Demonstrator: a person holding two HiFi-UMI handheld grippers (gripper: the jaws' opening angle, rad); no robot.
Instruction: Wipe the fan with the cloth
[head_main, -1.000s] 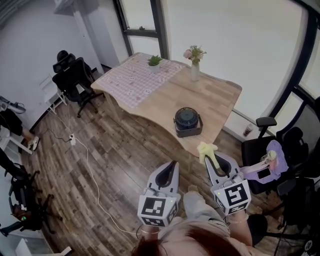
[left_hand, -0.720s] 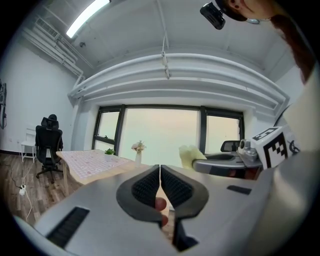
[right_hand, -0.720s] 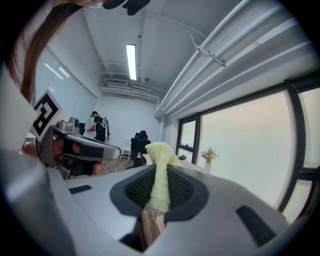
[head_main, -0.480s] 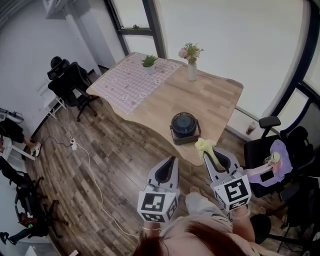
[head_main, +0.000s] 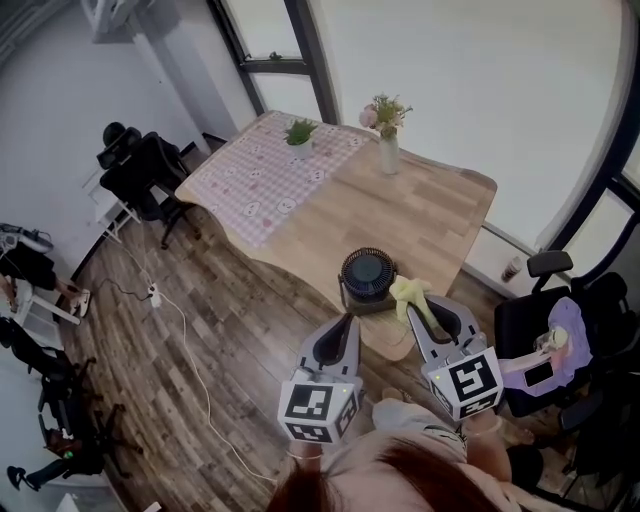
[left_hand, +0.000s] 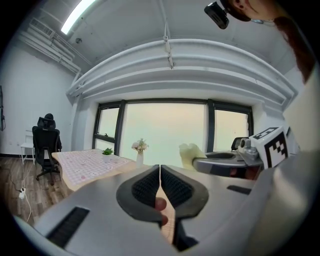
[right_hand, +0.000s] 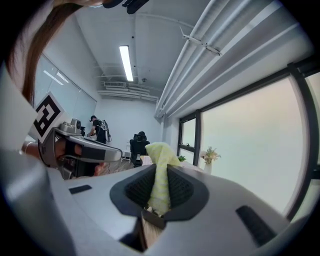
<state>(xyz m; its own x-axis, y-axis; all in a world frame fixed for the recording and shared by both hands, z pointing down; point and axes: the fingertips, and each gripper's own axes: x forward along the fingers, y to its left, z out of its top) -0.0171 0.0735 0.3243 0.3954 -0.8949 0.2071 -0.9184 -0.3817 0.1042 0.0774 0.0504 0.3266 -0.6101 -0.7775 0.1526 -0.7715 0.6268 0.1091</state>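
A small dark round fan (head_main: 367, 280) stands on the near edge of the wooden table (head_main: 420, 215). My right gripper (head_main: 419, 306) is shut on a pale yellow cloth (head_main: 407, 293), held just to the right of the fan and near its level in the head view. The cloth (right_hand: 160, 172) sticks up between the pads in the right gripper view. My left gripper (head_main: 343, 328) is shut with nothing in it, below and left of the fan. The left gripper view shows its pads (left_hand: 160, 186) pressed together and the cloth (left_hand: 191, 154) to the right.
A pink patterned cloth (head_main: 270, 170) covers the table's far left part, with a small potted plant (head_main: 299, 133) and a vase of flowers (head_main: 388, 135). Black office chairs (head_main: 145, 170) stand at left, another chair (head_main: 545, 330) at right. A white cable (head_main: 190, 340) runs across the wood floor.
The view has closed in on the table: the fan now sits lower and nearer both grippers. The right gripper with the cloth is now beside the fan.
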